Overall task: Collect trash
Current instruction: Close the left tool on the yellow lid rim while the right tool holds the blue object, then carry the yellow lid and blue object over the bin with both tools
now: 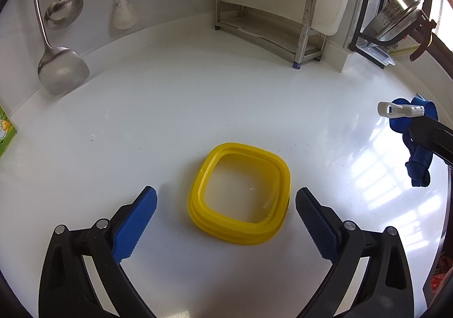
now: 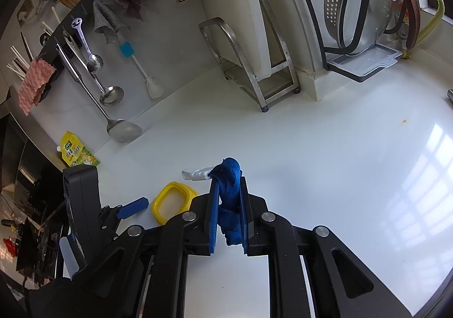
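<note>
**Strap in hand, lid waiting**

Left wrist: the left gripper [image 1: 226, 204] is hanging wide open and empty, framing the yellow lid [image 1: 240, 193] lying on the counter [image 1: 198, 108].

Right wrist: the right gripper [image 2: 228, 204] is clamping a blue strap [image 2: 228, 190] with a white clip [image 2: 195, 173]. One item appears collected; the lid is not yet grasped.

Left tool [image 1: 226, 204] agape, right tool [image 2: 228, 204] seemingly clamped

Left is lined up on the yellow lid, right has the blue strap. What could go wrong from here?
1. The yellow lid lies flat on the white counter; the open left gripper may only skate it along the smooth surface.
2. The right gripper pinches the blue strap mid-length; the loose end and white clip could snag or slip.
</note>
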A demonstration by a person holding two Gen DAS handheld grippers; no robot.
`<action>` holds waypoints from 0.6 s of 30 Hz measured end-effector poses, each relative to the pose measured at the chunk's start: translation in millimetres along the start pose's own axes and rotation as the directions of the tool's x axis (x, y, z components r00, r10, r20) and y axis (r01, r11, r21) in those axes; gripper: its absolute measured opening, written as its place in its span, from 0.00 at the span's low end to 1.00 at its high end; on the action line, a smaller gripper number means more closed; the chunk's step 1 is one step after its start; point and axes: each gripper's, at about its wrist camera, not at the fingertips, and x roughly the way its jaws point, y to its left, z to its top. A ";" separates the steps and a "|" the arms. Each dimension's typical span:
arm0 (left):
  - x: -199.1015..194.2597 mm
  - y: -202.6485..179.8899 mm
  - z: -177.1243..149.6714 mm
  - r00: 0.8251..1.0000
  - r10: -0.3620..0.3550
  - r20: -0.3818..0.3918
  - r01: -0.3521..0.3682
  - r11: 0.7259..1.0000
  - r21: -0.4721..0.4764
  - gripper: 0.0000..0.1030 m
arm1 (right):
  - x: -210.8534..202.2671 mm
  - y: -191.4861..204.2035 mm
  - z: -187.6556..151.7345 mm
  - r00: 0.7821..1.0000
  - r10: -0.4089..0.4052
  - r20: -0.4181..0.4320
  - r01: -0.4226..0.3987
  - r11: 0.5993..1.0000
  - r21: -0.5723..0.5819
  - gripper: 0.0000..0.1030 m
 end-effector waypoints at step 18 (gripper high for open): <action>-8.5 2.6 0.1 0.998 -0.051 0.043 0.052 0.998 -0.025 0.67 | -3.9 4.3 -4.7 1.000 -0.019 0.003 0.019 1.000 -0.012 0.12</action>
